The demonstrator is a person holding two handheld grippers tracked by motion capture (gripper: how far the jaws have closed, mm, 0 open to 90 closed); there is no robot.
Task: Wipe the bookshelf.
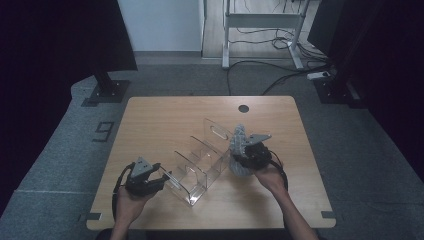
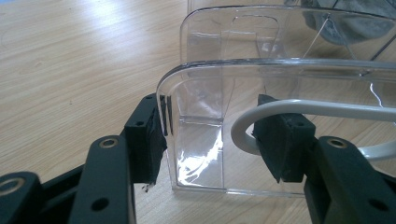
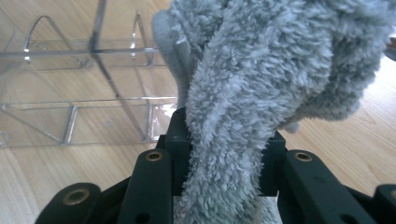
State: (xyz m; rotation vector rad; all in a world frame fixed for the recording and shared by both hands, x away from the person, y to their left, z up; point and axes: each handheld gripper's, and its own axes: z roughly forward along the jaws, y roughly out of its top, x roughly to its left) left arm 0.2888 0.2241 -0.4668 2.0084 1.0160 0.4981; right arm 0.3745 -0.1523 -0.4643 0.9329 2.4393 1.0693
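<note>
Clear divided organizer [image 1: 200, 160] sits mid-table, diagonal; bare wood all round, widest at the far edge. Left gripper [image 1: 165, 177], low and level, clamps its near end wall. Right gripper [image 1: 239, 150], angled up, pinches a fluffy grey cloth [image 1: 240, 137] beside the organizer's right side.

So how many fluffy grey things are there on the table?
1. The fluffy grey cloth is clamped in the right gripper, just right of the clear plastic rack. More could be folded inside the bundle; I cannot tell.
</note>
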